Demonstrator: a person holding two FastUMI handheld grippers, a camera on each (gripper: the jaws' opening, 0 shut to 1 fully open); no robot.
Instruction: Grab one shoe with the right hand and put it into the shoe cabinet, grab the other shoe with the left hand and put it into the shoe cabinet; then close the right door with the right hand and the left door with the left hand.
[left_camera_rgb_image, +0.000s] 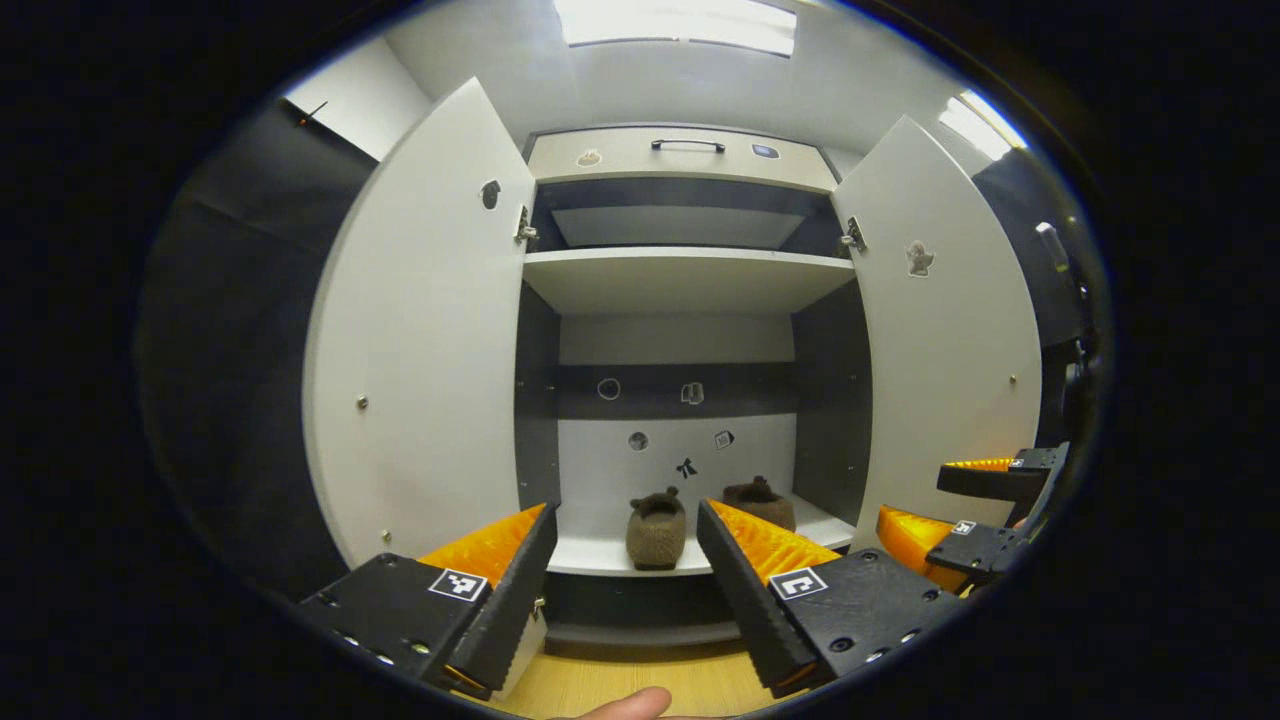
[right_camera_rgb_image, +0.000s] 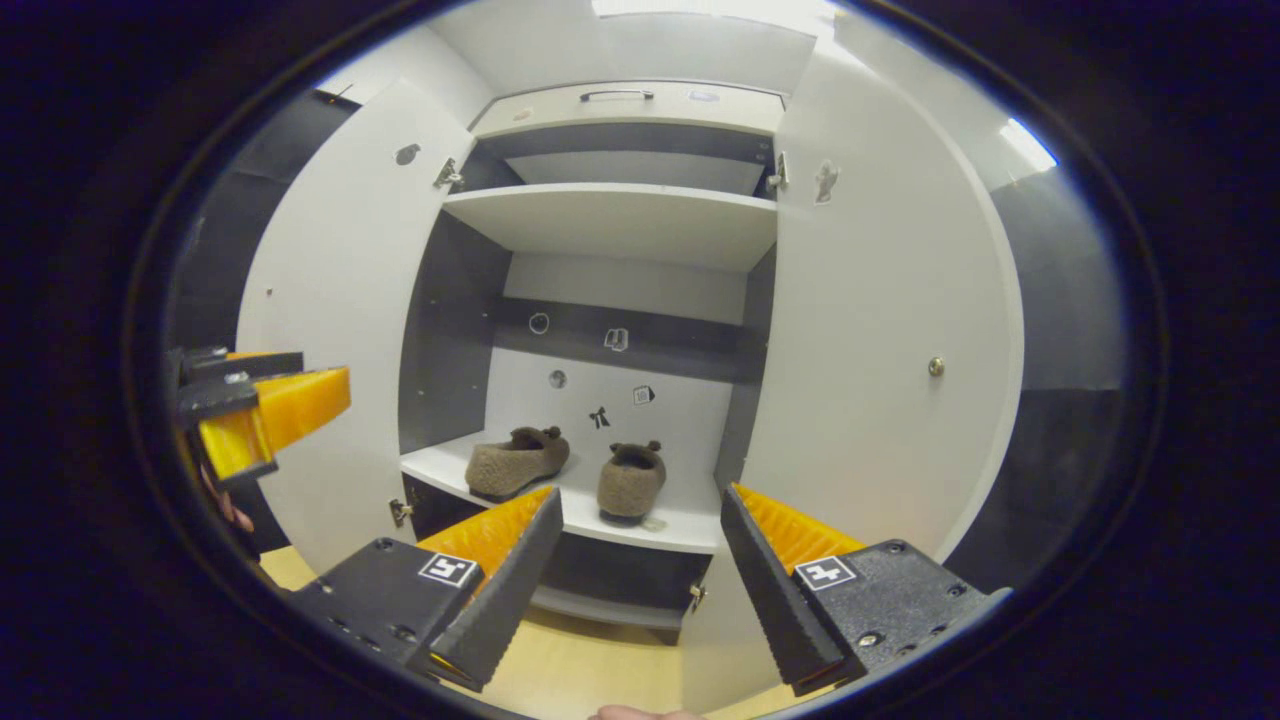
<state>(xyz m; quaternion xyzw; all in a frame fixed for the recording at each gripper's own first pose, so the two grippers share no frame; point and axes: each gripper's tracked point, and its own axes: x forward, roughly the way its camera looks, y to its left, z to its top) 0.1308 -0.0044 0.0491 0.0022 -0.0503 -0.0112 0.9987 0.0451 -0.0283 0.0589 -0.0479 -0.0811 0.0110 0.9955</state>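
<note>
Two brown fuzzy shoes rest on the bottom shelf of the open shoe cabinet. In the left gripper view one shoe stands centred, and the other shoe is partly hidden behind a finger. My left gripper hovers open in front of the shelf with nothing between its fingers. In the right gripper view the shoes lie side by side beyond my right gripper, which is open and holds nothing. Both doors, the left door and the right door, stand wide open.
An upper shelf and a top drawer with a dark handle sit above. The right door has a small knob. Wooden floor lies below the cabinet. Each gripper shows at the edge of the other's view, the right gripper and the left gripper.
</note>
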